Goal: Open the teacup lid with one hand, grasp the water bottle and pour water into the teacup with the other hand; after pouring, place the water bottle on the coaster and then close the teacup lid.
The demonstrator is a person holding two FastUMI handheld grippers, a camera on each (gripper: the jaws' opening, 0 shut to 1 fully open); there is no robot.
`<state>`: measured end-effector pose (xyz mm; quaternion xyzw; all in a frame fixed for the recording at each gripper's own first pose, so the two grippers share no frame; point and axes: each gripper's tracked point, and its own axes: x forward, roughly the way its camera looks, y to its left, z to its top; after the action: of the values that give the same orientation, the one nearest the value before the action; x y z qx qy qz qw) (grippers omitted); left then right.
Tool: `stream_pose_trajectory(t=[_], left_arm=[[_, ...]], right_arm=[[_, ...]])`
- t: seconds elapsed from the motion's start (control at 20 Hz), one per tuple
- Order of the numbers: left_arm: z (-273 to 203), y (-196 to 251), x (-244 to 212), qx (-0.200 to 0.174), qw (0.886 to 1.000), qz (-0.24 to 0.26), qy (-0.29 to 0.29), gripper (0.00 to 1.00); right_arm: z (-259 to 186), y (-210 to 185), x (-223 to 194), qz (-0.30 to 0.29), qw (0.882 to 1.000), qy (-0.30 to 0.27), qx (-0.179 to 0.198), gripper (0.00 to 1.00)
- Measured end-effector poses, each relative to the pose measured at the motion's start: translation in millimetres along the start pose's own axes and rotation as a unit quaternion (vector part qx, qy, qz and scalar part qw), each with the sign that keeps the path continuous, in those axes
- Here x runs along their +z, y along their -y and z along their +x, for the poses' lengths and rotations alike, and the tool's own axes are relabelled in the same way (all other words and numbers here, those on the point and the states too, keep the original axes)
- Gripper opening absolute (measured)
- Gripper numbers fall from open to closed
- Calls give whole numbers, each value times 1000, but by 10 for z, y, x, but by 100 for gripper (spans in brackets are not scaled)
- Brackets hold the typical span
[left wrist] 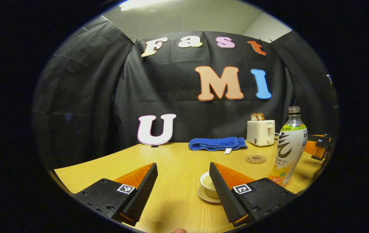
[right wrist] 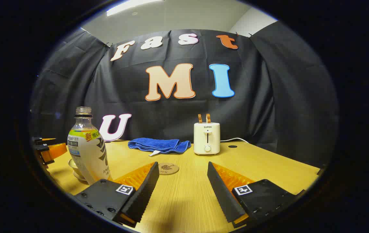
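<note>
In the left gripper view, the left gripper (left wrist: 183,181) sits at the bottom of the frame with its two ribbed black fingers spread wide, nothing between them. Just behind its right-hand finger, lower centre-right, stands the teacup (left wrist: 207,184): a pale cup on a matching saucer, half hidden by that finger; whether its lid is on cannot be told. To the right of the cup the bottle (left wrist: 288,149) stands upright on the table (left wrist: 178,161), clear plastic with a green, white and orange label, its neck bare of a cap. Behind and between cup and bottle lies the coaster (left wrist: 255,159), a round brown disc, apart from both. Farther back are a folded blue towel (left wrist: 217,143) and a cream toaster (left wrist: 261,132) with bread in its slots.

In the right gripper view, the right gripper (right wrist: 182,184) fills the bottom centre, its fingers also spread with only bare wood between. The bottle (right wrist: 87,147) stands at the left of the frame, the cup (right wrist: 74,168) partly behind it, the coaster (right wrist: 168,168) just beyond the left-hand fingertip.
</note>
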<state>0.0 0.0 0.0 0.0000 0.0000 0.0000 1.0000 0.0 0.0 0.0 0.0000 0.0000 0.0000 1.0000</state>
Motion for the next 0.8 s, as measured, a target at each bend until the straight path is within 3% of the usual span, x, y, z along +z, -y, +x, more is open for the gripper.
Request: stream_pose_trajectory(t=[0.8], left_arm=[[-2, 46, 13, -12, 1000, -4, 7, 94]], right_arm=[[1, -5, 0, 0, 1000, 1, 0, 96]])
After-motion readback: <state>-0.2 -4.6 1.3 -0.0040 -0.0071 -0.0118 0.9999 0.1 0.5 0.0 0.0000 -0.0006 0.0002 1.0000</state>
